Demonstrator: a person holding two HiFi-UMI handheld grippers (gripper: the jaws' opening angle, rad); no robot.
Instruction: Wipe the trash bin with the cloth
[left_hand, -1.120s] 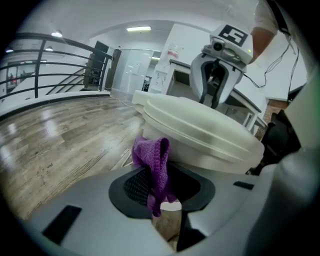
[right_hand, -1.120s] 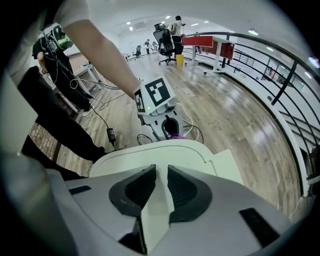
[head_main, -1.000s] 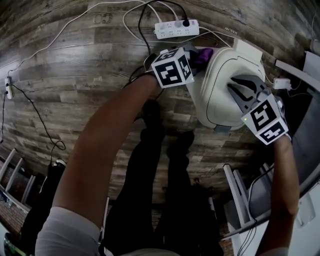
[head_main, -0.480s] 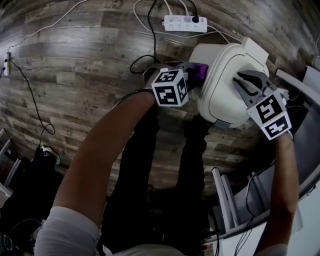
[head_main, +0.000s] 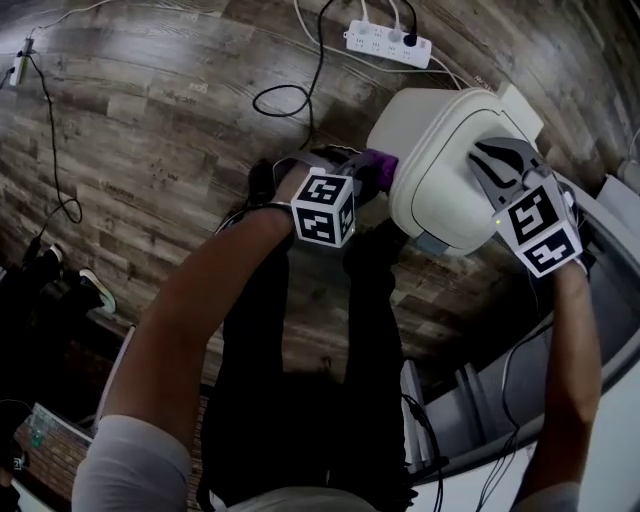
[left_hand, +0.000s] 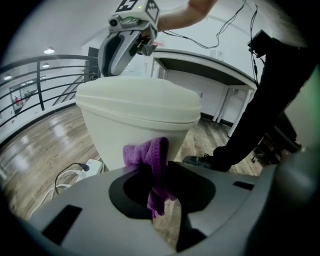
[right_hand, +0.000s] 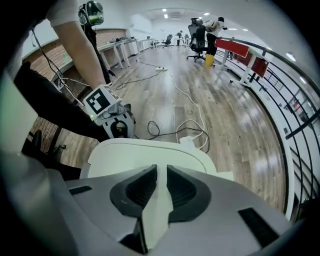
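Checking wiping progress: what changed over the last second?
The left gripper, shut on the purple cloth, slid along the trash bin's side wall toward the person. The right gripper stayed on the bin lid with its jaws together. The bin itself appears not to have moved.

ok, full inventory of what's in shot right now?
trash bin: 1, cream-white, on the floor, upper right
cloth: 1, purple, at the bin's side
power strip: 1, white, on the floor beyond the bin
cables: several, black and white, across the floor
floor: brown wood planks
desk: 1, white top, behind the bin
railing: 1, dark, far side of the room
left gripper: grey, fingers shut on the cloth
right gripper: grey, fingers together, empty, over the bin's top
legs: 2, black trousers, centre
arms: 2, bare, one to each gripper
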